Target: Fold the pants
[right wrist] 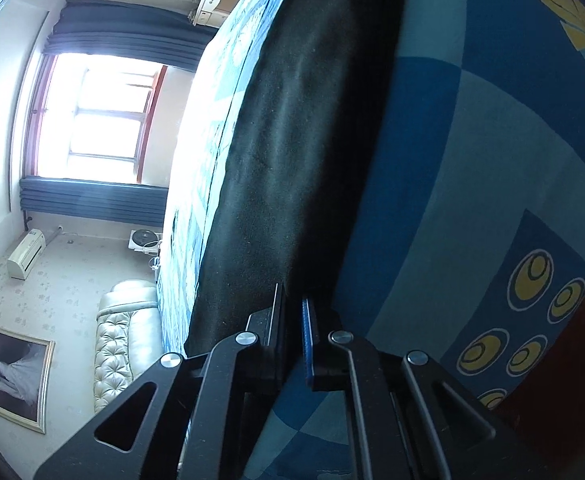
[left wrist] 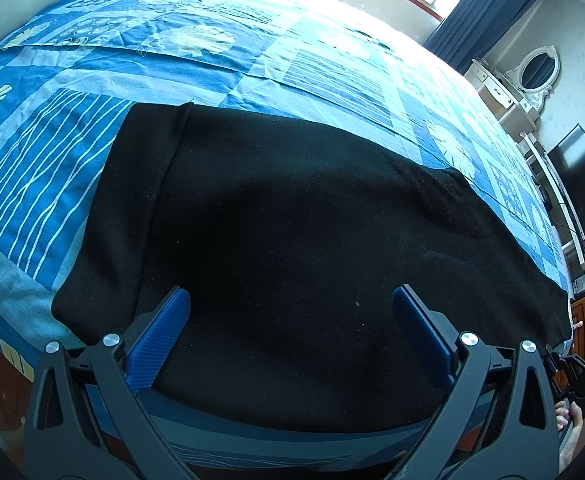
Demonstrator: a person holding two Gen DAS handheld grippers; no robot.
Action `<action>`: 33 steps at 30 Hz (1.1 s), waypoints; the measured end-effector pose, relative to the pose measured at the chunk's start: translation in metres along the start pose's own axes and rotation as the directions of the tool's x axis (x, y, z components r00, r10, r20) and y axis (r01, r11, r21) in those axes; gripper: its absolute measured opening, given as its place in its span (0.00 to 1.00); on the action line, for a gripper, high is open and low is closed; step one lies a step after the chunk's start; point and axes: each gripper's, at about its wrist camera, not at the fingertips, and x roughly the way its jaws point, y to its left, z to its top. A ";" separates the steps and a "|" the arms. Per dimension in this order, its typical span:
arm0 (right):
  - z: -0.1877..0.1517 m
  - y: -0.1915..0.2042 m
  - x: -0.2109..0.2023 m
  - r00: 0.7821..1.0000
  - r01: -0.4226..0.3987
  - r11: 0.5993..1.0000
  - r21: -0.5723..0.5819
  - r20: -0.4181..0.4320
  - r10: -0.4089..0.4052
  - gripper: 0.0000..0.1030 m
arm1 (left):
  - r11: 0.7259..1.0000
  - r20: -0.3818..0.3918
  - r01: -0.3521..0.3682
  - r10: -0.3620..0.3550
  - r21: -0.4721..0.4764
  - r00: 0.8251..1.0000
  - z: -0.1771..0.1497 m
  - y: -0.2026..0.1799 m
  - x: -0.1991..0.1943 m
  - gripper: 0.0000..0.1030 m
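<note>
Most of the room is taken up by the bed [left wrist: 252,60], its blue patterned sheet spread flat, and the black pants [left wrist: 292,220] lie across the sheet along the near edge. They look already folded at least once: a layered edge runs down their left side in the left wrist view, and the bundle sits as one compact slab, so I'd judge a further fold, or only tidying, remains. The left gripper [left wrist: 290,340] hovers over the near edge of the pants with its blue fingers spread wide, holding nothing. The right gripper [right wrist: 292,336], turned sideways at one end of the pants, has its jaws nearly together on the fabric's near edge, apparently pinching it, though the contact is hard to see.
</note>
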 end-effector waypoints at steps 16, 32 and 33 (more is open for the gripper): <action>-0.076 0.043 0.061 0.973 -0.058 0.993 -0.107 -0.229 0.032 0.11 | 1.000 0.004 -0.004 0.004 0.004 1.000 -0.001 -0.002 0.001 0.98; 0.010 0.099 -0.010 0.985 -0.067 0.925 -0.373 -0.174 0.001 0.38 | 1.000 0.011 -0.001 0.001 0.019 1.000 -0.002 -0.001 0.001 0.98; 0.029 0.105 -0.020 0.988 -0.060 0.919 -0.390 -0.153 -0.001 0.42 | 1.000 0.011 -0.002 0.001 0.022 1.000 -0.002 -0.001 0.002 0.98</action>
